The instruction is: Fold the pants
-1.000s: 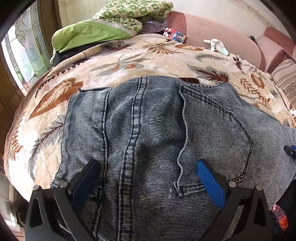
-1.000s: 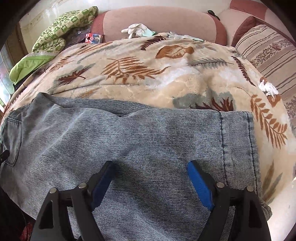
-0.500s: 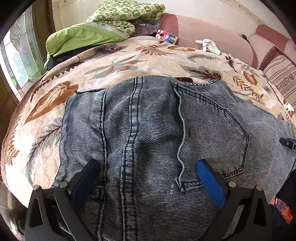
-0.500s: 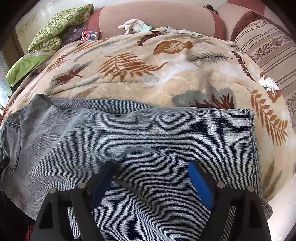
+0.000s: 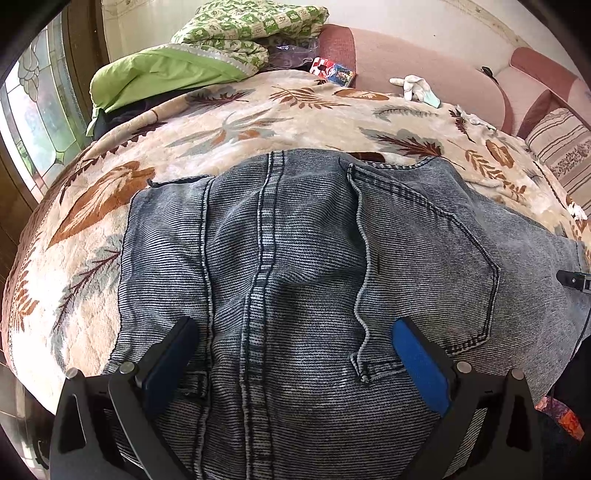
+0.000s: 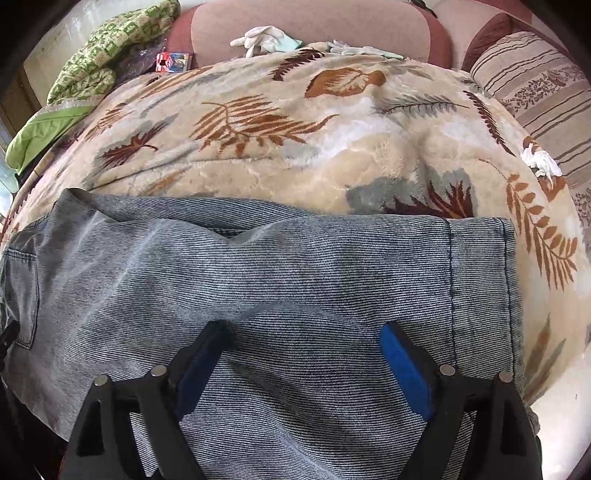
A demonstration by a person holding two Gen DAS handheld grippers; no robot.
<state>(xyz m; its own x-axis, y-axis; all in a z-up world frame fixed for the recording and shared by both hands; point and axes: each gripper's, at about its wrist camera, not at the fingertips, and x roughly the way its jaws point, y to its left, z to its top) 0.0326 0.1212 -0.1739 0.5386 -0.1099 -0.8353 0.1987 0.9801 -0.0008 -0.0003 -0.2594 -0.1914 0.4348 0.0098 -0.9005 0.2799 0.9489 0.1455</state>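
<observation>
Grey-blue denim pants (image 5: 295, 258) lie flat on a leaf-patterned blanket (image 5: 229, 125). The left wrist view shows the waist end with a back pocket (image 5: 436, 266) and the centre seam. My left gripper (image 5: 291, 332) is open, its jaws wide apart just above the denim near the front edge. The right wrist view shows the leg part (image 6: 258, 277) with the hem (image 6: 480, 277) at the right. My right gripper (image 6: 304, 332) is open and empty over the leg. The tip of the right gripper shows at the right edge of the left wrist view (image 5: 574, 278).
A green pillow (image 5: 166, 74) and a green patterned quilt (image 5: 251, 26) lie at the back left. White gloves (image 6: 264, 37) and a small red packet (image 5: 332, 70) sit by the pink sofa back (image 5: 424, 70). A striped cushion (image 6: 535, 85) is at the right. A window (image 5: 40, 122) is on the left.
Both grippers have drawn back and lifted a little, so more of the blanket and sofa shows. The pants have not moved. Both grippers have stayed open.
</observation>
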